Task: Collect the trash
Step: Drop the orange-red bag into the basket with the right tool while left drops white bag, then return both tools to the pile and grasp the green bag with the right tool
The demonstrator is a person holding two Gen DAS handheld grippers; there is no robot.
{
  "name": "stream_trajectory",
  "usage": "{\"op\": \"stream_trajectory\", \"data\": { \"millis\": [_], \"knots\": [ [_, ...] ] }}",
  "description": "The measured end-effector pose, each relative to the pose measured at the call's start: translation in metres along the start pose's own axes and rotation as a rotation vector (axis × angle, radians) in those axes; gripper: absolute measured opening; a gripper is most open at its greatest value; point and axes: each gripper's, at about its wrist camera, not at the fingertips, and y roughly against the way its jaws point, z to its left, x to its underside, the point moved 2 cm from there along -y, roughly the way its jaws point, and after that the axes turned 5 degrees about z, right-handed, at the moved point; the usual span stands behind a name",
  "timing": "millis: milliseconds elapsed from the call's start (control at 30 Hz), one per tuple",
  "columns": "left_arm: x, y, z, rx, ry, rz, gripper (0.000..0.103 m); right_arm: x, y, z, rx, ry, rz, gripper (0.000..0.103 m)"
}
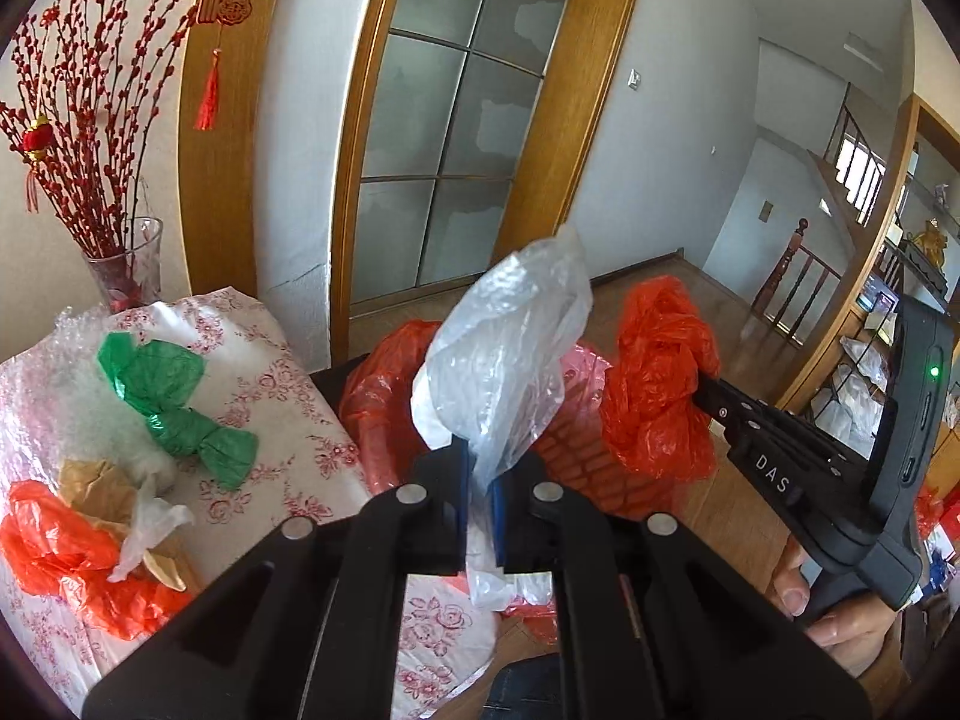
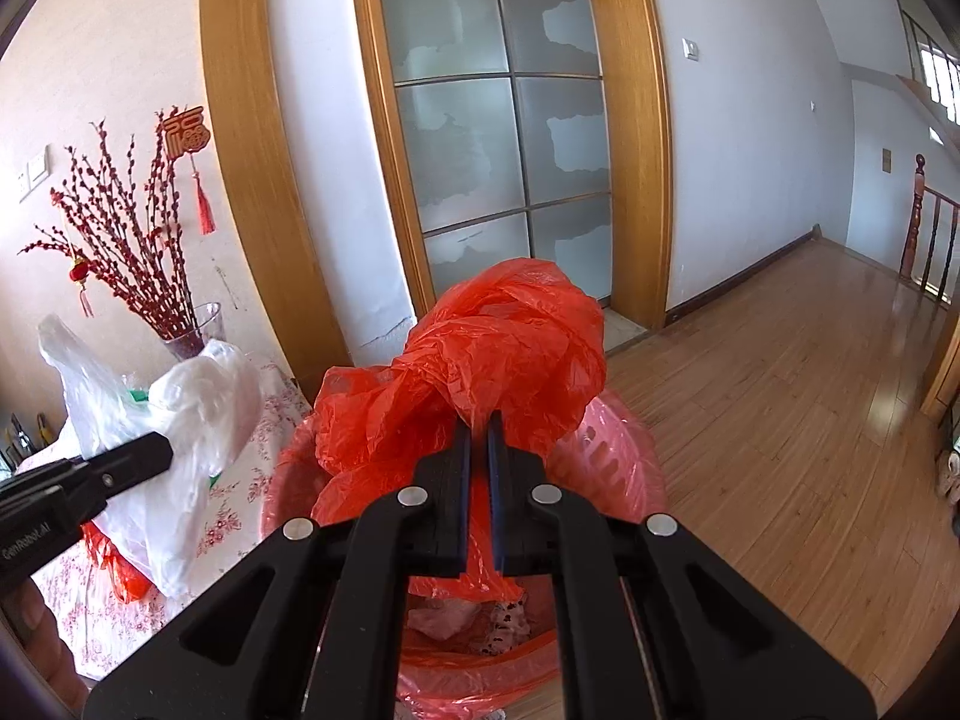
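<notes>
Bench (image 1: 288, 384), flower-print cover, stands left of the pink basket (image 2: 606, 456). The basket is lined with a red bag and sits on the wood floor just beside the bench edge.

Red plastic bag (image 2: 480, 348), biggest piece in hand: right gripper (image 2: 478, 420) clenched on its bunched lower part, bag ballooning above the fingertips, directly over the basket mouth. Judged very light, limp, slick film; it will spring open when let go, so a pinch on a gathered wad holds better than on a single layer.

Clear plastic bag (image 1: 510, 348): left gripper (image 1: 480, 462) pinched shut on its twisted neck, bag standing up above the jaws with a tail hanging below. It is over the near rim of the basket. Same handling: weightless, slippery, no stiffness.

Left on the bench:
- red bag scrap (image 1: 66, 552), near edge, crumpled flat
- green knotted bag (image 1: 174, 408), mid-bench; the knot looks like the firmest hold
- tan paper (image 1: 96, 480), touching the red scrap; stiffer, should crease rather than slip
- small clear scrap (image 1: 150, 528) lying on the paper

Sheet of bubble wrap (image 1: 54, 372) under the green bag; cannot tell whether it is trash.
</notes>
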Motion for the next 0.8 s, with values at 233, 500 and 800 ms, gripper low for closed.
{"op": "stream_trajectory", "data": {
  "millis": [233,500,800],
  "knots": [
    [-0.007,-0.03,-0.005,0.03,-0.011,0.032,0.008,-0.008,-0.013,-0.007,-0.003,-0.019,0.009,0.006],
    [-0.001,-0.052,-0.003,0.003,0.007,0.071,0.032,-0.006,-0.026,-0.015,0.0,-0.027,0.031,0.04],
    [0.018,-0.012,0.016,-0.125,0.008,0.003,0.049,0.01,-0.02,-0.011,0.031,-0.014,0.038,0.04]
  ]
}}
